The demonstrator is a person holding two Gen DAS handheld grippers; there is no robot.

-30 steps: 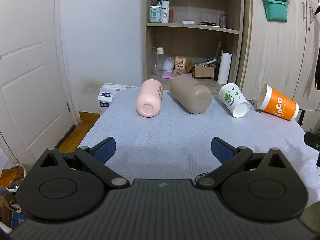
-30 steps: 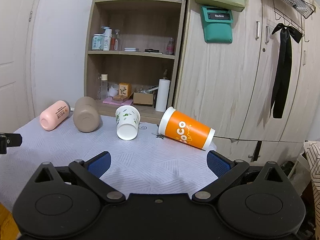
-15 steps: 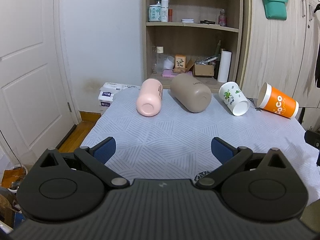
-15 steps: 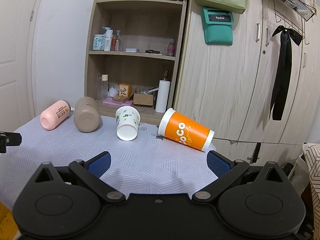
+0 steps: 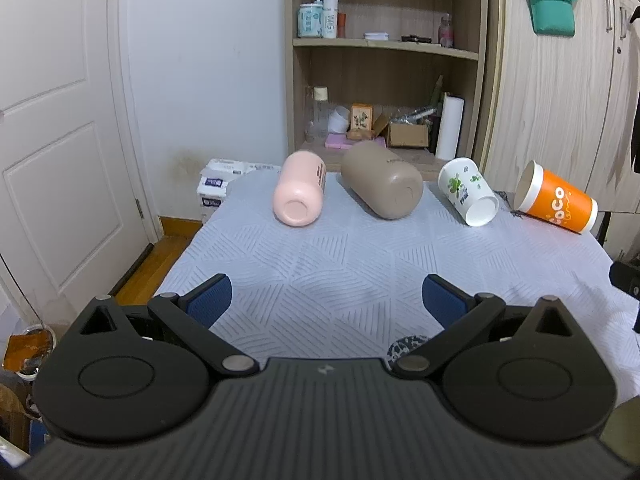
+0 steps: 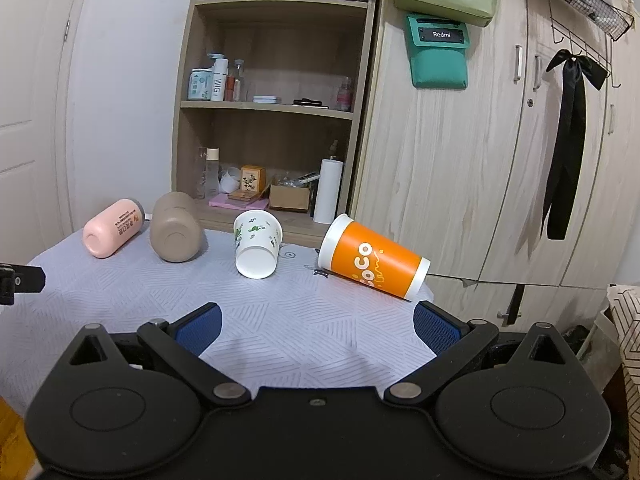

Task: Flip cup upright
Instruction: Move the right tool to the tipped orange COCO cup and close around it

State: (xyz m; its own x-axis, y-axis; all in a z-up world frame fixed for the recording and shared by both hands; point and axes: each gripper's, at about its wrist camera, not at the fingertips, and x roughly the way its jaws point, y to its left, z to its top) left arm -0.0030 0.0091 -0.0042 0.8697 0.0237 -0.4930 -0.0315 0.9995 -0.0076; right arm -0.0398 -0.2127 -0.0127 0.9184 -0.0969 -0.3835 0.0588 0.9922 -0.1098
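Cups lie tipped: orange cup (image 6: 374, 266), white cup (image 6: 258, 248); left tool (image 5: 326, 300), right tool (image 6: 316, 326) both spread, empty

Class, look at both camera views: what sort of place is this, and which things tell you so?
Probably a room in a home: wooden shelves hold toiletry bottles and a paper roll, beside a wardrobe and a white panelled door.

Glossy paper orange cup (image 6: 374, 262), quilted tablecloth (image 6: 280, 320)

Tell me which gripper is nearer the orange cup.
Right. The right gripper sits open just short of the orange cup; the left gripper is farther, with that cup far off to its right.
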